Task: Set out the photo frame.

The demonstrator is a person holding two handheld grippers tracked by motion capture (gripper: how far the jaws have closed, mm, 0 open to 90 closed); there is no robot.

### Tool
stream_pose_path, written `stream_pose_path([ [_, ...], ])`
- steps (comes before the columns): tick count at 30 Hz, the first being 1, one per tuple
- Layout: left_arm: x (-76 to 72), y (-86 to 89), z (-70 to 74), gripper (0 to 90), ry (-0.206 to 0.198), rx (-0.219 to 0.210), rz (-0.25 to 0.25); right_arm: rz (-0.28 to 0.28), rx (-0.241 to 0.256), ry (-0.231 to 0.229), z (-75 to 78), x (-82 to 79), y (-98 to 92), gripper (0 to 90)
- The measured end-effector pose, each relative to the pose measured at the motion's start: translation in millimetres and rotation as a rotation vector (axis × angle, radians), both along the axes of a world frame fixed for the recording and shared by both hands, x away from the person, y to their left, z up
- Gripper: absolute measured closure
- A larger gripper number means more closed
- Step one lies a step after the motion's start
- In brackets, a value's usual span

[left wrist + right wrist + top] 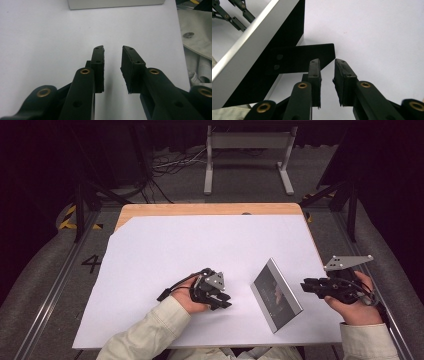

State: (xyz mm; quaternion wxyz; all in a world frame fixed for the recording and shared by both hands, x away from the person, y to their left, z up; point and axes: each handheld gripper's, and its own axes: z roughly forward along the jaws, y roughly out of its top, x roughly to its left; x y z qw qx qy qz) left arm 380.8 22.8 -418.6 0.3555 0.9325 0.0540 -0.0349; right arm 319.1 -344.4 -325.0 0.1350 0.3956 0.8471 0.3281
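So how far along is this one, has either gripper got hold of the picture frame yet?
Nothing looks done yet: the picture frame stands propped on the white sheet, ungripped. In hand: the right gripper is open behind the frame, its fingers close to the black back stand but apart from it. The left gripper is open on the other side, nothing between its fingers. Gripping and moving the frame is probably all left.

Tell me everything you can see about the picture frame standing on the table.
The picture frame is a flat rectangle with a silver, metal-looking border around a dark, glossy front. It stands tilted on the white table sheet, leaning back on a black stand fixed to its black back, seen in the right gripper view. It sits between the two hand-held grippers, near the table's front right. The right hand-held gripper, jaws slightly apart, is close to the stand, not gripping it.
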Motion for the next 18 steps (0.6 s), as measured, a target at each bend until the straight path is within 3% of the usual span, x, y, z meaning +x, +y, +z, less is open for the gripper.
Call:
stream_pose_path([
  [8, 1.5, 4.3, -2.4, 72.7, -0.001, 0.000, 0.026, -0.068, -0.029, -0.028, 12.7, -7.4, 3.4, 73.8],
  [18, 4.8, 8.6, -2.8, 72.6, -0.004, -0.006, 0.052, -0.063, -0.016, -0.053, 26.8, -17.6, 10.5, 73.2],
])
